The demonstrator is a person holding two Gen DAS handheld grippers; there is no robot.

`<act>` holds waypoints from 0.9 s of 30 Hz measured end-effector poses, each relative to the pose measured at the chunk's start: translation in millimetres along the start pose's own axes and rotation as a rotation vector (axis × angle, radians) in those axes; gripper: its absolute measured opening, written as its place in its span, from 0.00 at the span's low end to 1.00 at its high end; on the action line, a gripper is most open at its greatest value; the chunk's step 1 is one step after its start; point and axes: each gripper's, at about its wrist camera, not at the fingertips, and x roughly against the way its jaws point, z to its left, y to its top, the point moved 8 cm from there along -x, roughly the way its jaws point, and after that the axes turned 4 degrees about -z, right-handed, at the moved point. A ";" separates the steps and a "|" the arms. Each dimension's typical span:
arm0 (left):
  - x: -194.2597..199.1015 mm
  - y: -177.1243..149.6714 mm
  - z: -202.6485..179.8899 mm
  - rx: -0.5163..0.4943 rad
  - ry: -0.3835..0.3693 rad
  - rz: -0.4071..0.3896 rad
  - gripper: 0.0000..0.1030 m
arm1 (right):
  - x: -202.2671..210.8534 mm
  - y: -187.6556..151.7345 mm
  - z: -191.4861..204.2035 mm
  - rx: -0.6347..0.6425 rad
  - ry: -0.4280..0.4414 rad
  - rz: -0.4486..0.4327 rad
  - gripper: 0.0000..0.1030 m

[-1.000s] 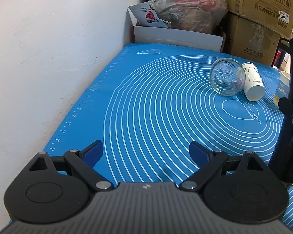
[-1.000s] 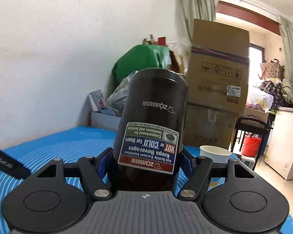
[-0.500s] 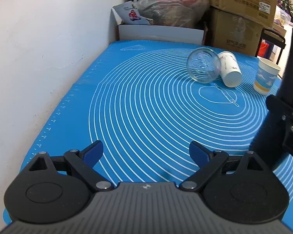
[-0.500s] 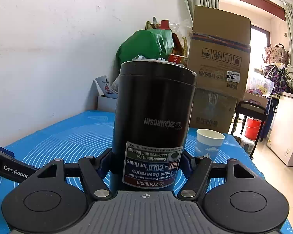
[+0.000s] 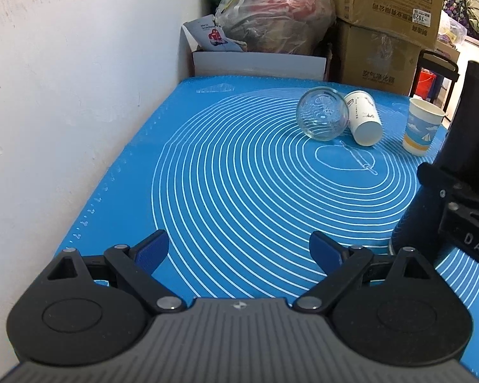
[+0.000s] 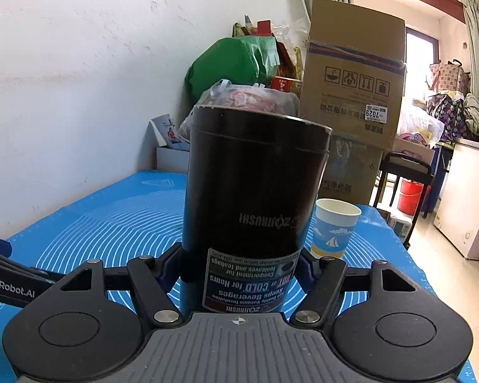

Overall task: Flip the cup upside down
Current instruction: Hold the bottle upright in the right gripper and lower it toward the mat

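Observation:
My right gripper [image 6: 239, 266] is shut on a black Zojirushi vacuum cup [image 6: 252, 191]. The cup stands upside down, its label text inverted, its lower end at the blue mat [image 6: 105, 223]. In the left wrist view the same cup [image 5: 431, 210] and the right gripper show at the right edge, the cup's end resting on the mat [image 5: 239, 175]. My left gripper [image 5: 239, 250] is open and empty, low over the near part of the mat.
A clear glass [image 5: 322, 113] and a white paper cup [image 5: 364, 118] lie on their sides at the far mat. A blue-printed paper cup [image 5: 421, 126] stands upright to their right [image 6: 335, 226]. Wall on the left; boxes and bags behind.
The black cup has come down in the right gripper, from tilted to upright, until its end meets the mat. The left gripper has drawn back and turned slightly, still open.

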 end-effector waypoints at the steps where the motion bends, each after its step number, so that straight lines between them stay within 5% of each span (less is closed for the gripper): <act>1: 1.6 0.3 -1.1 -0.003 0.000 -0.003 0.91 | 1.1 0.2 0.4 0.011 -0.006 0.003 0.70; 27: 56.7 -16.5 -44.4 -0.047 -0.028 -0.042 0.92 | 79.2 3.3 -40.2 -0.002 -0.030 0.020 0.84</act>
